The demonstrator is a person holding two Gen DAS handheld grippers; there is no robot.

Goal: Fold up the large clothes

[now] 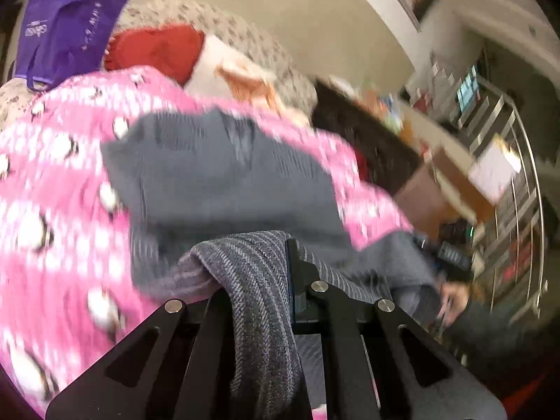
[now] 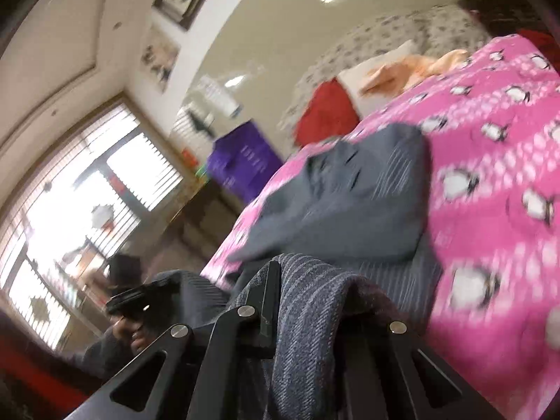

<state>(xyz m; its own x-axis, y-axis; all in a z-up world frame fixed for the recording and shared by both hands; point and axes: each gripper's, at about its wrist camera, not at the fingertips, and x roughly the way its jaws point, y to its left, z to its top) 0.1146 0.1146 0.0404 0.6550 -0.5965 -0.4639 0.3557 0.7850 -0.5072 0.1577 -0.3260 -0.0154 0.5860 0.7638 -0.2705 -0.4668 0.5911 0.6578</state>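
Note:
A large grey ribbed garment (image 1: 224, 182) lies across a bed with a pink penguin-print blanket (image 1: 52, 182). My left gripper (image 1: 259, 273) is shut on one edge of the garment, whose cloth drapes over its fingers. My right gripper (image 2: 308, 283) is shut on another edge of the same garment (image 2: 350, 192), lifted off the pink blanket (image 2: 490, 175). Both views are tilted and blurred. The left gripper also shows in the right wrist view (image 2: 140, 297), held in a hand at the far end of the cloth. The right gripper also shows in the left wrist view (image 1: 451, 255).
A red cushion (image 1: 157, 49), a white and orange pillow (image 1: 241, 70) and a purple bag (image 1: 70, 21) lie at the head of the bed. A dark cabinet (image 1: 367, 140) and metal rack (image 1: 507, 175) stand beside it. A bright window (image 2: 87, 192) is on the other side.

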